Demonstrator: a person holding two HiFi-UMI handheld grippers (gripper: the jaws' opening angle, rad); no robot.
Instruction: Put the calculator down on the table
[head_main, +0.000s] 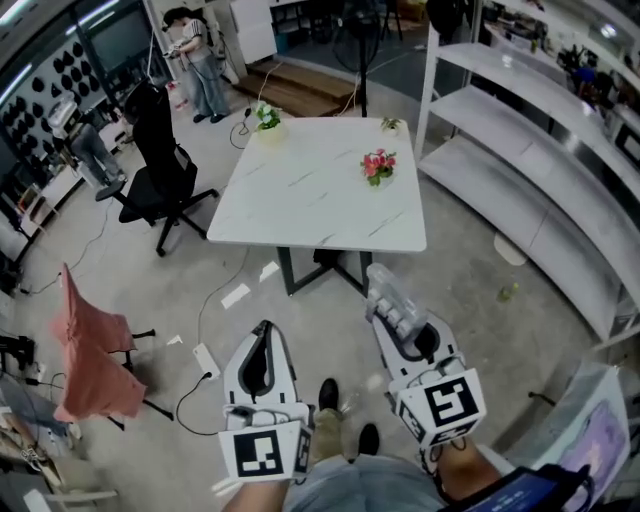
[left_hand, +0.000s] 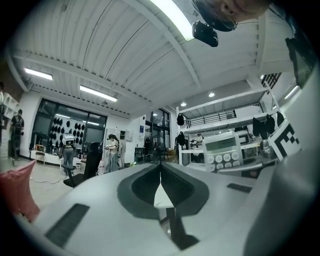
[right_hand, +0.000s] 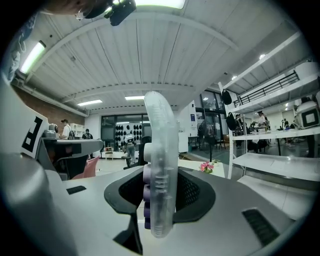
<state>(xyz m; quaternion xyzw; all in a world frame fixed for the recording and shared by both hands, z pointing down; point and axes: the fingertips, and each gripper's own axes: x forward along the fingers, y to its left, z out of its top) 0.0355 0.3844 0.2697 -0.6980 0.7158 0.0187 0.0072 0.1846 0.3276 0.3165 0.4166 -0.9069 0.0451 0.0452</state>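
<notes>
- Right gripper (right_hand: 160, 192): jaws clamped on the calculator (right_hand: 161, 145), pads on its two broad faces, at the near end. Most of the body sticks out past the tips.
- Calculator sits edge-on in the right gripper view, with the keys bulging on the left face. The left gripper view shows display and keys (left_hand: 225, 150) facing that way, so it's roughly on edge, not flat.
- Left gripper (left_hand: 161, 172): jaws pressed together, nothing between them. It hangs beside the right one and is idle.
- Handling (judgement): clear hard plastic shell, so light and stiff; it won't flex under the pinch. Smooth faces plus the long overhang mean it could pivot or slide in the pads if jolted. Raised keys under one pad make uneven contact, so hold the squeeze steady until it's supported.
- Grip point: the current end-pinch is fine for a set-down and leaves the far end free to touch first. I'd roll the wrist so the back face goes down and the keys face up before letting go.
- Head view: both tools are over bare floor, with the calculator (head_main: 388, 300) short of the white table (head_main: 300, 200) ahead. The near edge is free; pink flowers (head_main: 378, 165) stand mid-right, so land short of them.
- Not fragile as such, but a drop on edge would clatter. Release low.
</notes>
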